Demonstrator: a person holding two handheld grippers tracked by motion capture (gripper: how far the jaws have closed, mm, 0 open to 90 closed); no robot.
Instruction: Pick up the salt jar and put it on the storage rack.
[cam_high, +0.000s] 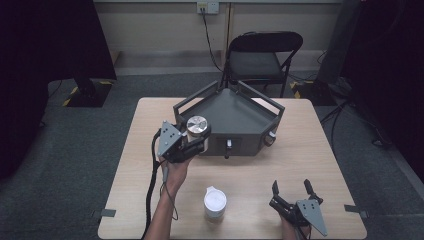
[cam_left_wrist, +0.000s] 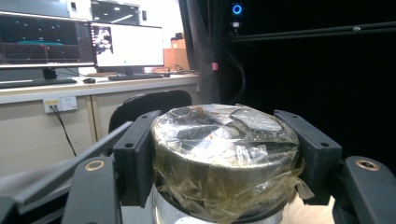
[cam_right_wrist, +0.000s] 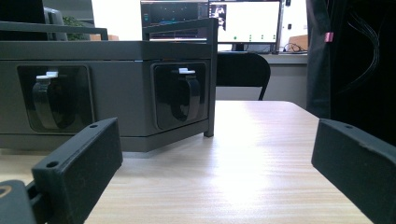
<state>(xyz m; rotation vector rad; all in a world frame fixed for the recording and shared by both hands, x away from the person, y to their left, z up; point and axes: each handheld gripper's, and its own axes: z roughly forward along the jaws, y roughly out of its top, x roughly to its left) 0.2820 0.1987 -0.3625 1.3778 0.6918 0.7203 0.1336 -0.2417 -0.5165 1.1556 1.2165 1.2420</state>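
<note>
Above the table (cam_high: 300, 150), beside the grey tray (cam_high: 235, 112), the left tool (cam_high: 196, 136) grips a metal lid (cam_high: 198, 123); the right tool (cam_high: 295, 191), jaws spread, rests near the white cup (cam_high: 215, 202).

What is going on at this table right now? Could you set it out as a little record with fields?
Setting: wooden table, folding chair behind it
Left gripper: shut on a round metal cylinder, held up beside the grey tray's left front corner
Cylinder surface: shiny top, wrapped in clear tape
Right gripper: open, holds nothing, low over the table's near right part
Grey tray: angular, railed, at the table's far middle
White cup: stands at the near edge, untouched
</note>
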